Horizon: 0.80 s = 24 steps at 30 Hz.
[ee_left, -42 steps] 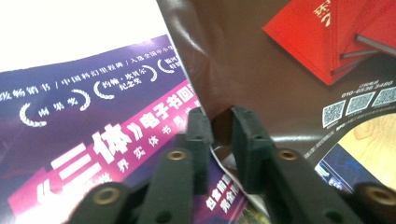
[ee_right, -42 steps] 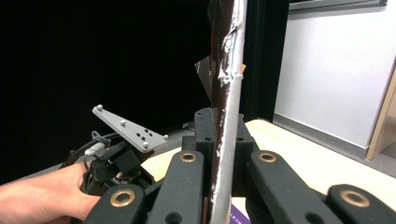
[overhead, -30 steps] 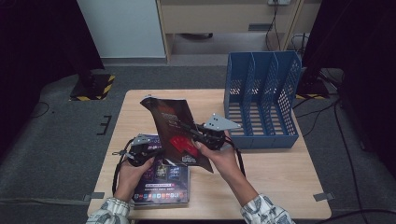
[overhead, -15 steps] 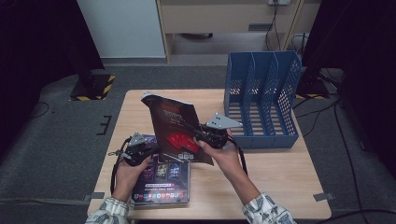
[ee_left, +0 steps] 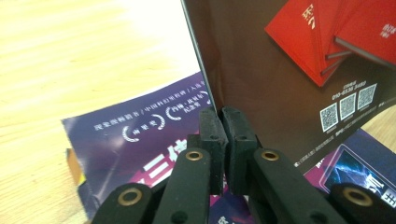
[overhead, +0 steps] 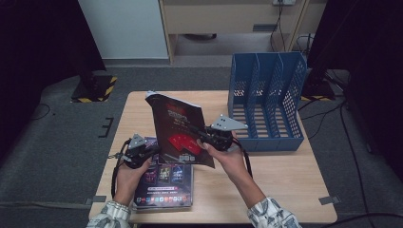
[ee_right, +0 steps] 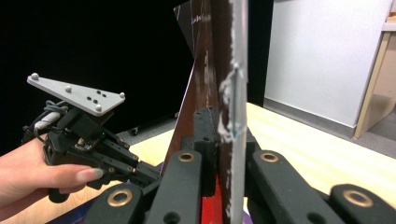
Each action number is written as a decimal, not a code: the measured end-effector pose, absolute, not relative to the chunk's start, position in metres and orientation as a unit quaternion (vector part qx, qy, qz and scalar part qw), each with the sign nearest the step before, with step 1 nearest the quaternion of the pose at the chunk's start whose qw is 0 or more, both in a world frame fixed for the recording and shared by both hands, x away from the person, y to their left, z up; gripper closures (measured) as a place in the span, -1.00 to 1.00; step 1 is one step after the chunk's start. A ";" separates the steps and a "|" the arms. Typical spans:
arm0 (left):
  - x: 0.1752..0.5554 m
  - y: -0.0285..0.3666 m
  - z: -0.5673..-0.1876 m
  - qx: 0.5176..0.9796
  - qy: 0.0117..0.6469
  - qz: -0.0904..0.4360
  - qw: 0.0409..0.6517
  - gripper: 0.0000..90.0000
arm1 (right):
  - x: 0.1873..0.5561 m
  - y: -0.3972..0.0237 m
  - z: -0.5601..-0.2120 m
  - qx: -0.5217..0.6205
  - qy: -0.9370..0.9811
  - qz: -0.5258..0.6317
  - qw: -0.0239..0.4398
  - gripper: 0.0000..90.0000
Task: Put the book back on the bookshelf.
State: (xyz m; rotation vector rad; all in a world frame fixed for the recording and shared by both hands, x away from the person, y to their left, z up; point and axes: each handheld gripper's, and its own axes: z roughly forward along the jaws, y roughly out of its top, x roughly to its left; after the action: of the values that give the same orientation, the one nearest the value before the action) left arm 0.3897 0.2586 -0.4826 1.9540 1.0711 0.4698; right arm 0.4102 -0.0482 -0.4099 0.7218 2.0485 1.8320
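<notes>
A dark red magazine [overhead: 178, 126] stands tilted above the table, with my right gripper [overhead: 194, 129] shut on its right edge. In the right gripper view its worn spine [ee_right: 231, 93] runs up between my jaws [ee_right: 224, 123]. My left gripper [overhead: 155, 151] is at the magazine's lower left edge. In the left gripper view its pads [ee_left: 223, 116] are pressed together, and the magazine's edge [ee_left: 205, 79] runs into the seam between them. The left gripper [ee_right: 152, 171] also reaches the cover from the left in the right gripper view. A purple magazine [overhead: 164, 185] lies flat underneath.
A blue file rack [overhead: 266, 109] with three upright slots stands at the table's back right, close behind my right hand. The wooden table [overhead: 285, 180] has bare room at the front right. A cabinet and dark floor lie beyond the far edge.
The red magazine has swung up from a slanted lie to a steeper, more upright stand and shifted slightly right. Both hands have stayed almost where they were.
</notes>
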 end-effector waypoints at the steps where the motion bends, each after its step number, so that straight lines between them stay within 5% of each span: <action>1: 0.389 0.259 -0.482 0.777 0.429 0.191 0.421 0.94 | 0.410 -0.048 -0.410 0.253 0.713 0.638 0.145 0.90; 24: 0.386 0.267 -0.477 0.766 0.431 0.202 0.433 0.94 | 0.411 -0.046 -0.414 0.248 0.717 0.639 0.129 0.68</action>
State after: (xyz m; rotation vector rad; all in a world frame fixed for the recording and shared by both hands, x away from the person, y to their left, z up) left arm 0.3865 0.2667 -0.4773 1.9084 1.0729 0.5037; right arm 0.4113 -0.0463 -0.4137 0.7210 2.0829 1.8578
